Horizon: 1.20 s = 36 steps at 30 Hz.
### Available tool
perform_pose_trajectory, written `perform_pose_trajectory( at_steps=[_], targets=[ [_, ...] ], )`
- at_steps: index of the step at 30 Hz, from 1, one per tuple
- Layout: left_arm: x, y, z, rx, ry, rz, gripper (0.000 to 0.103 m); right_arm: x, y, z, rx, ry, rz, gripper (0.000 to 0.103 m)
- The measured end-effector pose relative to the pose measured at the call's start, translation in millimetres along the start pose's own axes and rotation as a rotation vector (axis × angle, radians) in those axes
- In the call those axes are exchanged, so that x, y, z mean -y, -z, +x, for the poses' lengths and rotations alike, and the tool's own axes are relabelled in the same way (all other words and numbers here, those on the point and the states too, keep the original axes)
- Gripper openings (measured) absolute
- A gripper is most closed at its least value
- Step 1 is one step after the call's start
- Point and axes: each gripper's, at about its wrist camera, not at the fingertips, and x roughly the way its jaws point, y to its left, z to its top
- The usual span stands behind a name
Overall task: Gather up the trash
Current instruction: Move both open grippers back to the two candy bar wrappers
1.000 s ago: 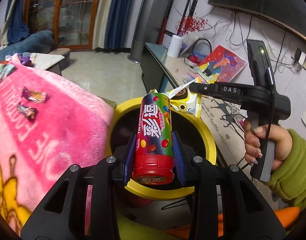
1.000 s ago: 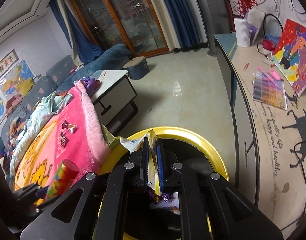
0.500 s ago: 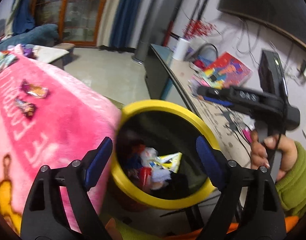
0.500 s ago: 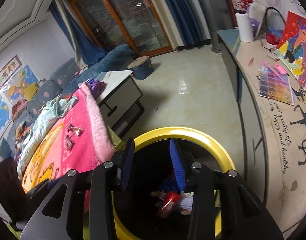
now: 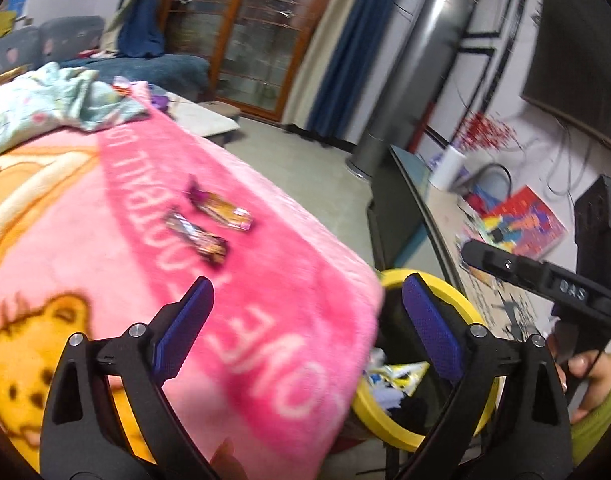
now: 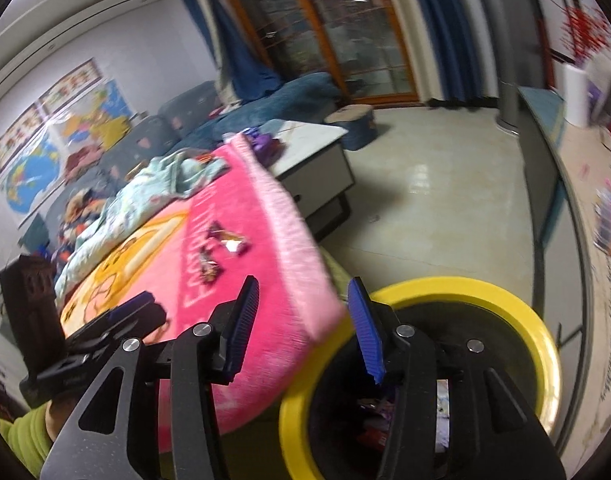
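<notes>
1. Left gripper [image 5: 305,312] has its blue-padded jaws just spread wide, nothing between them, above the edge of the pink blanket [image 5: 233,280].
2. Right gripper [image 6: 303,316] has jaws just parted about halfway, also empty, over the blanket's corner and the bin's rim.
3. Yellow-rimmed bin [image 6: 521,316] stands just beside the blanket's edge, wrappers heaped inside it [image 5: 389,380].
4. Two candy wrappers [image 5: 209,224] lie side by side on the blanket, apart from both grippers.
5. A green sleeve [image 5: 597,424] shows behind the right gripper's handle.
</notes>
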Motion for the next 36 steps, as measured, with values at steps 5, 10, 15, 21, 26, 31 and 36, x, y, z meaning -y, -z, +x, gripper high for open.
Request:
perform_pose_trajectory(
  at_steps=[5, 10, 15, 21, 26, 31, 36],
  targets=[
    [-28, -5, -11, 0.03, -0.045, -0.06, 0.091, -28, -8, 21, -0.035, -0.046, -0.059, 0.047],
    [-56, -11, -19, 0.052, -0.074, -0.13, 0.091, -49, -17, 46, -0.068, -0.061, -0.105, 0.047],
    [-80, -12, -20, 0.053, -0.081, -0.185, 0.083, -63, -28, 79, -0.108, -0.072, -0.142, 0.047],
    [-94, -11, -6, 0.009, -0.027, -0.254, 0.058, -72, -42, 125, -0.157, -0.063, -0.193, 0.047],
    [-100, -13, 8, -0.029, 0.019, -0.286, 0.054, -73, -49, 165, -0.216, -0.054, -0.201, 0.045],
    [-103, -13, 30, -0.077, 0.055, -0.317, 0.044, -71, -48, 197, -0.264, -0.043, -0.213, 0.043],
    [-105, -14, 50, -0.114, 0.072, -0.356, 0.04, -65, -41, 206, -0.28, -0.04, -0.218, 0.015]
  ],
)
